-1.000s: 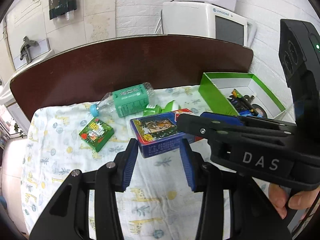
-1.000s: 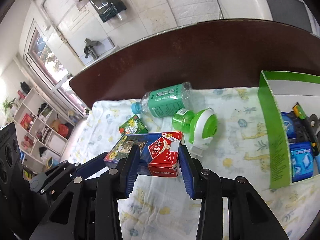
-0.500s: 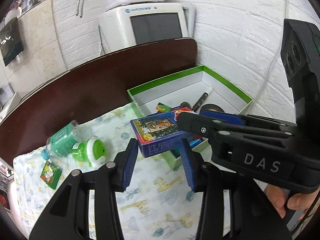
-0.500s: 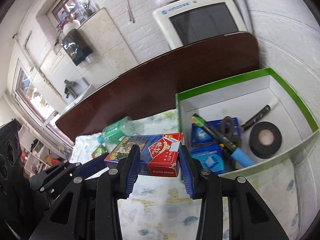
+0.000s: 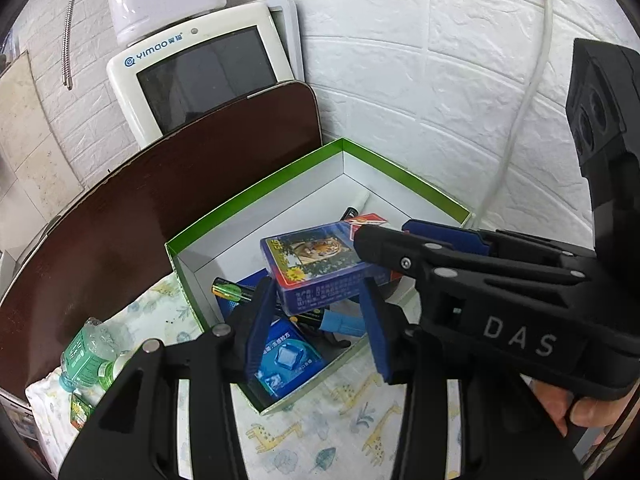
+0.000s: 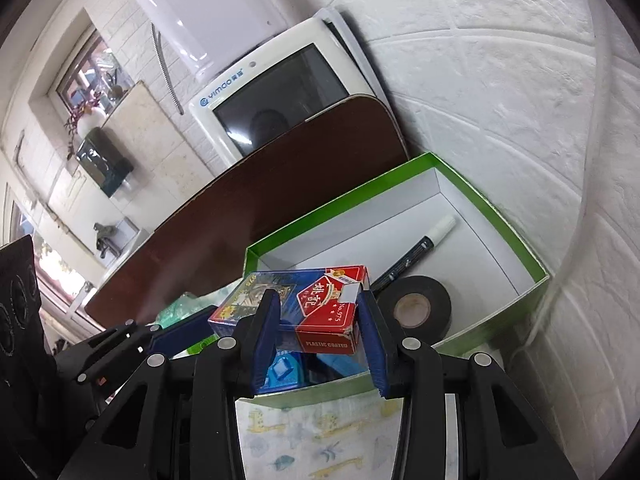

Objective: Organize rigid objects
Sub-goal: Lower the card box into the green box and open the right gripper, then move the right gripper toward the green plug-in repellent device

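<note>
right claw (image 6: 318, 334) clamped on card deck (image 6: 304, 308) — above green box (image 6: 492, 312) | left claw (image 5: 316, 332) spread, holding nothing

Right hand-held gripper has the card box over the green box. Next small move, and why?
Probably lower a little, then open. The right hand-held gripper is shut on the red-and-blue playing-card box, which hangs above the green-rimmed white cardboard box. The black tape roll and black marker lie just beyond, so release short of them.
</note>
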Motion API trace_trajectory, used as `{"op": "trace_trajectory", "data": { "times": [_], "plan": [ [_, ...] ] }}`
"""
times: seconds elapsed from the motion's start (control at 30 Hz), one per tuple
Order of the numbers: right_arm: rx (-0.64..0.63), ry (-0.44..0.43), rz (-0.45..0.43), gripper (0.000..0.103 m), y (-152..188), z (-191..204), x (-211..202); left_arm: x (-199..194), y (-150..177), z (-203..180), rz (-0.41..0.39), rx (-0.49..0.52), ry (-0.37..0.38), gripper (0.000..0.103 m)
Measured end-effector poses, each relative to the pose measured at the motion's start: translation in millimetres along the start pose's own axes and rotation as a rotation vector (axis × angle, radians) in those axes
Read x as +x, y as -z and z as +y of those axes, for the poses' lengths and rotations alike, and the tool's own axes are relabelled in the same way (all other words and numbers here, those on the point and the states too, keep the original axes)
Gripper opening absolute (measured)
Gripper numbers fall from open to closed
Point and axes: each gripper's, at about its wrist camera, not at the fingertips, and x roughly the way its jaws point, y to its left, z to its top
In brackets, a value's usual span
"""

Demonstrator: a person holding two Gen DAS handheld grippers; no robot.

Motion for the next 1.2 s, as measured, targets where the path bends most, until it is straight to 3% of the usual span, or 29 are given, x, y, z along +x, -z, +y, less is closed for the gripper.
{"op": "trace_trajectory", "data": {
  "times": [0.17, 0.2, 0.3, 0.4, 0.5, 0.83, 1.03, 1.2],
  "plan": [
    [0.005, 0.004, 0.003, 0.042, -3.1, -11.9, 5.7, 16.7, -8.6, -4.0, 0.01, 0.023, -0.026, 0.042],
    [0.005, 0.005, 0.005, 0.042, -3.2, -13.1, 7.6, 20.4, -10.3, -3.5, 0.014, 0.023, -0.021, 0.038],
    [0.007, -0.003, 0.004, 0.041, -3.0, -15.6, 11.9, 30.0, -12.8, -6.0, 0.035, 0.022, 0.054, 0.035],
    [-0.002, -0.009, 0.006, 0.041, -3.2, -13.8, 17.3, 39.3, -11.7, -14.7, 0.036, 0.068, -0.005, 0.036],
    [-0.012, 0.02, 0.01, 0.041, 0.3, -14.1, 20.6, 41.5, -8.1, -10.0, 0.043, 0.063, 0.003, 0.038],
    [0.032, 0.041, 0.048, 0.041, 10.8, -19.7, 28.5, 23.7, 18.8, 48.6, 0.054, -0.073, -0.078, 0.038],
    [-0.022, 0.014, 0.083, 0.041, 19.2, 14.6, 37.0, 4.4, 44.9, 87.9, 0.051, -0.157, -0.128, 0.038],
    [-0.084, -0.016, 0.115, 0.041, 27.4, 51.5, 46.3, -15.0, 69.8, 135.8, 0.028, -0.26, -0.19, 0.05]
  ]
}}
